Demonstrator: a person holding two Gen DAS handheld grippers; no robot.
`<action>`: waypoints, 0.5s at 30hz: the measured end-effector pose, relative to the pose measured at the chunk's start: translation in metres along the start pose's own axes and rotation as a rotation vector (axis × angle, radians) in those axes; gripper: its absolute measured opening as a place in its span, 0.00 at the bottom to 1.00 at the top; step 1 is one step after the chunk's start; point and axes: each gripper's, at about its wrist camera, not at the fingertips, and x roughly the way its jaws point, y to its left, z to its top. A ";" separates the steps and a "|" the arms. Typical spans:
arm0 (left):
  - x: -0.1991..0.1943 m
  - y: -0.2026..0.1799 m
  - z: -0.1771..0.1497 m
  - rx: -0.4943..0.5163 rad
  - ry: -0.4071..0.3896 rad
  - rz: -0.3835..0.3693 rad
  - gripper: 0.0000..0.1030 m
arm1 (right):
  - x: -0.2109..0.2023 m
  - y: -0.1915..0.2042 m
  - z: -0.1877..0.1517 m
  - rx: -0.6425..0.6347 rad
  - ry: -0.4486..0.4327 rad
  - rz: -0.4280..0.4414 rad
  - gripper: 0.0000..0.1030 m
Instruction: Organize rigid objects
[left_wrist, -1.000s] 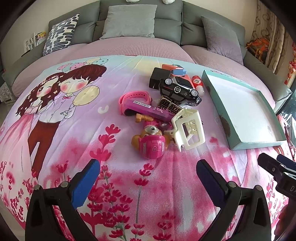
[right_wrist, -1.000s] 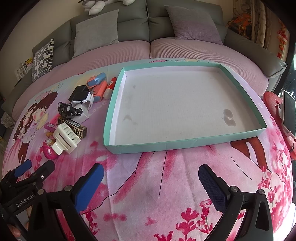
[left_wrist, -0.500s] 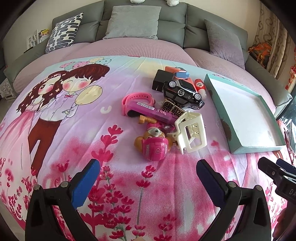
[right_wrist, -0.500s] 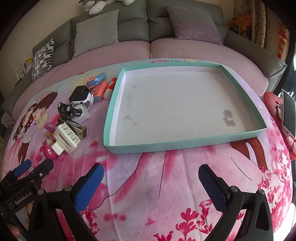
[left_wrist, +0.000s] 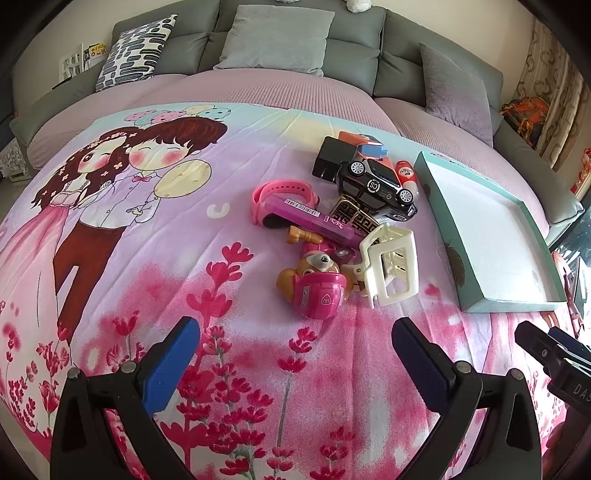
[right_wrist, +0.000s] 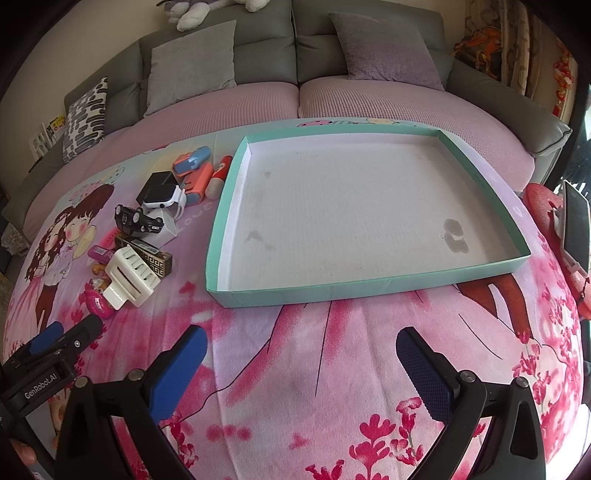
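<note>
Both tongs are spread wide and grip nothing. The left tongs (left_wrist: 295, 349) hover over a pink flower-printed blanket (left_wrist: 147, 266) with a cartoon couple, spread across a grey sofa bed (right_wrist: 266, 48). Just ahead of them lies a heap of toys touching one another: a brown puppy figure with a pink helmet (left_wrist: 314, 284) nearest, a cream plastic hair claw (left_wrist: 393, 269) just to its right, a purple rectangular stick (left_wrist: 317, 218) behind, a pink watch strap (left_wrist: 280, 192) farther back, then a black toy car (left_wrist: 376, 184) and a black charger block (left_wrist: 330, 158) at the far end. The right tongs (right_wrist: 301, 360) hover directly before a shallow teal cardboard tray with a white floor (right_wrist: 369, 288), which lies on the blanket, nothing inside it. The heap sits left of the right tongs, beside the tray's left wall.
</note>
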 end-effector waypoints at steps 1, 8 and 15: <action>0.000 0.000 0.000 -0.001 0.001 -0.001 1.00 | 0.000 0.000 0.000 0.000 0.000 0.000 1.00; 0.000 -0.001 0.000 0.011 0.008 -0.005 1.00 | 0.000 0.000 0.000 0.000 -0.001 0.000 1.00; -0.001 -0.002 0.000 0.022 0.008 -0.015 1.00 | 0.000 0.000 0.000 -0.001 -0.001 0.000 1.00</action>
